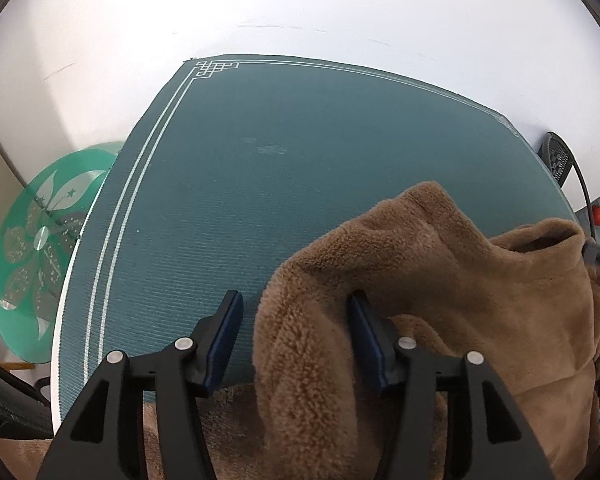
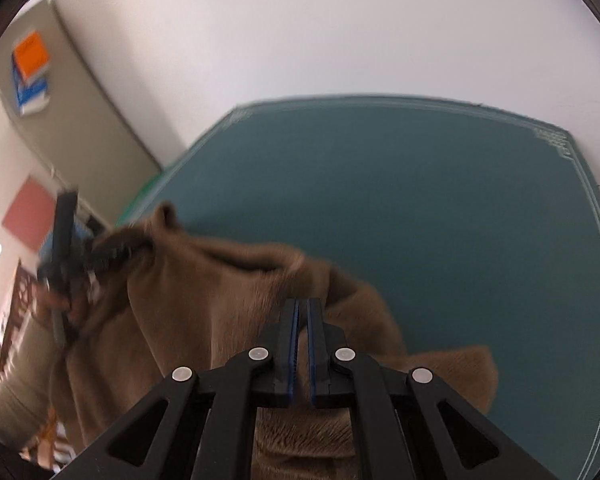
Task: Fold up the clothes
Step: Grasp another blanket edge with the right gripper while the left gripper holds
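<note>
A brown fleece garment (image 1: 440, 280) lies bunched on the teal mat (image 1: 239, 184) at the near right. My left gripper (image 1: 295, 304) is open, its jaws wide apart, with a raised fold of the fleece standing between them. In the right wrist view the garment (image 2: 203, 304) drapes from the left, over the mat (image 2: 440, 208). My right gripper (image 2: 303, 308) is shut on a thin edge of the fleece. The left gripper (image 2: 65, 256) shows blurred at the garment's far left corner.
The mat covers a white table whose edge (image 1: 59, 320) runs along the left. A green glass round table (image 1: 31, 240) stands beyond that edge. A black chair back (image 1: 558, 158) and cable are at the right. White walls stand behind.
</note>
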Available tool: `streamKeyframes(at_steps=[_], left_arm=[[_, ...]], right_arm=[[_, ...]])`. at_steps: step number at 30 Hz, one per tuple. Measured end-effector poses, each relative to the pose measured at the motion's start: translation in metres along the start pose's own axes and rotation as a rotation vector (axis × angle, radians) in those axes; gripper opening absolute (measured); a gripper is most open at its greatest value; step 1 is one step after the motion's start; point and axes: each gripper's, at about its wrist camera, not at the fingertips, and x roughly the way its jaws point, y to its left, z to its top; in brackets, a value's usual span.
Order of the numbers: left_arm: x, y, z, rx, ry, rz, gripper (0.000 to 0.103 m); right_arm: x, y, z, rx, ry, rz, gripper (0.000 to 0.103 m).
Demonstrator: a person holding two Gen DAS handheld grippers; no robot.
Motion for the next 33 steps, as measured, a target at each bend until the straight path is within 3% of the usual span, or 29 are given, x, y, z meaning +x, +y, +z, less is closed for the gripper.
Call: streamKeyframes(at_steps=[4,6,10,12,13,14,17,20,24,29,33], left_arm=[[0.001,-0.001,0.002,0.030,0.006,0.010,0.063],[0.002,-0.004,0.003,0.041,0.011,0.020,0.067],[-0.003,-0.013,-0.003,0.040,0.019,0.025,0.069],[-0.002,-0.015,-0.003,0.041,0.023,0.028,0.069],[-0.002,-0.018,-0.003,0.044,0.024,0.031,0.069],[-0.002,-0.020,-0.002,0.047,0.024,0.034,0.069],[0.002,-0.031,-0.004,0.055,0.023,0.042,0.069],[-0.001,-0.039,-0.007,0.059,0.026,0.046,0.069],[-0.001,-0.040,-0.002,0.075,0.012,0.055,0.070],[0.002,-0.040,0.009,0.081,0.007,0.059,0.080],[0.014,-0.045,0.013,0.087,0.042,0.033,0.080]], right_arm=[[-0.001,0.004,-0.009,-0.029,-0.003,-0.011,0.004],[-0.021,0.007,-0.011,-0.048,-0.110,-0.062,0.004],[-0.070,0.011,-0.017,-0.059,-0.365,-0.035,0.004],[-0.080,0.008,-0.019,-0.054,-0.407,-0.006,0.024],[-0.076,0.003,-0.016,-0.041,-0.376,0.025,0.065],[-0.072,-0.003,-0.015,-0.009,-0.343,0.044,0.078],[-0.069,-0.021,-0.016,0.098,-0.311,0.105,0.078],[-0.067,-0.028,-0.014,0.099,-0.290,0.085,0.078],[-0.052,-0.012,-0.016,-0.034,-0.220,0.031,0.078],[-0.009,0.014,-0.016,-0.177,-0.090,0.070,0.078],[0.026,0.024,-0.006,-0.280,0.008,0.036,0.078]])
